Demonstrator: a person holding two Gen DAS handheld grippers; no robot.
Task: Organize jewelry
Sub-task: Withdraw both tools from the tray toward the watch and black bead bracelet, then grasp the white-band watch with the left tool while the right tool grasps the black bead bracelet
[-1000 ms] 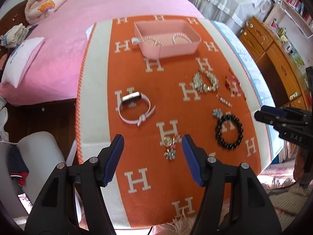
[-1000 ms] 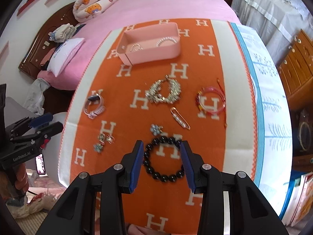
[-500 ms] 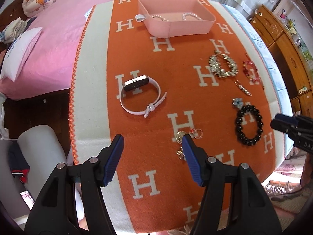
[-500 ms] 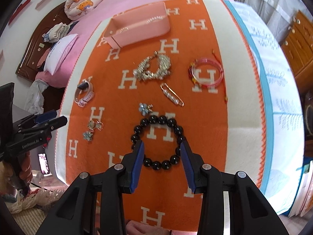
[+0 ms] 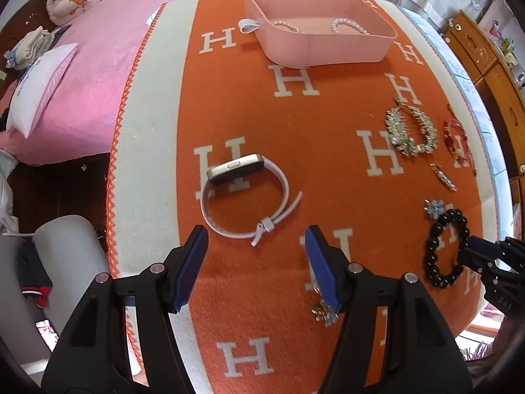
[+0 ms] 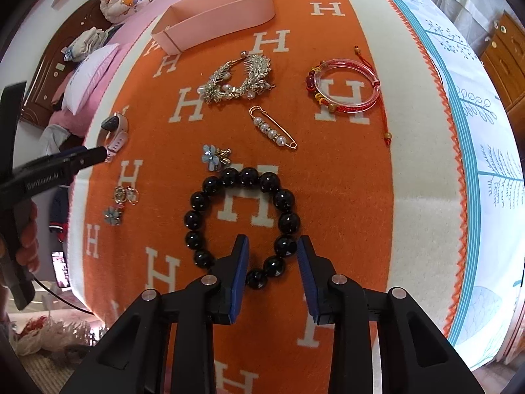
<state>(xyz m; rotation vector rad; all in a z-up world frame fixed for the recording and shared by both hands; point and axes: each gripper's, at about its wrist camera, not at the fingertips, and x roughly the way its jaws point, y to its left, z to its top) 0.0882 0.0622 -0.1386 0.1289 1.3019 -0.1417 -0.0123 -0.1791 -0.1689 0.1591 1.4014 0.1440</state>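
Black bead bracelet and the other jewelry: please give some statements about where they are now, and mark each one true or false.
1. The right gripper is open, with its fingers on either side of the near beads of the black bead bracelet. True.
2. The left gripper is shut on the white smartwatch. False: it is open and the watch lies just ahead of it on the orange blanket.
3. The pink tray holds pearl strands. True.
4. The pearl safety pin lies inside the tray. False: it lies on the blanket, between the gold hair comb and the bracelet.
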